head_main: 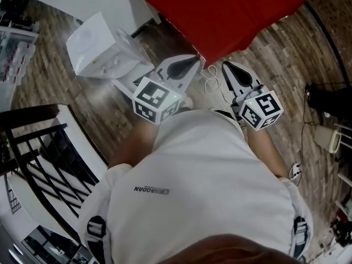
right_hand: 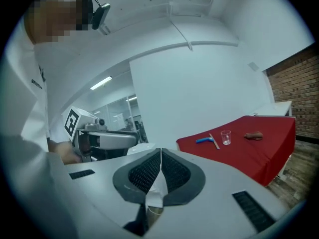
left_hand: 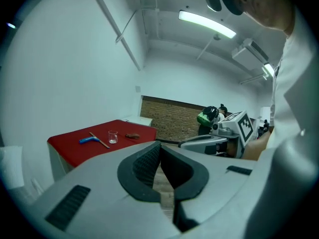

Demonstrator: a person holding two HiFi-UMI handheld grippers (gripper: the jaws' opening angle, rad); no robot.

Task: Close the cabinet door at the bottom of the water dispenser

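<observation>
The white water dispenser [head_main: 102, 45] stands on the wood floor at the upper left of the head view, seen from above. A white panel [head_main: 125, 87] juts out low beside it; whether this is the cabinet door I cannot tell. My left gripper [head_main: 190, 65] is held level just right of the dispenser, its pads meeting at the tip in the left gripper view [left_hand: 160, 144] with nothing between them. My right gripper [head_main: 228, 66] is beside it, to the right. Its jaws are shut and empty in the right gripper view [right_hand: 161, 151].
A table with a red cloth [head_main: 220, 10] stands straight ahead, with a small glass [left_hand: 113, 136], a blue tool [left_hand: 87, 140] and a brown object [left_hand: 132, 136] on it. White cables [head_main: 212, 81] lie on the floor. A black rack [head_main: 38, 147] stands at the left.
</observation>
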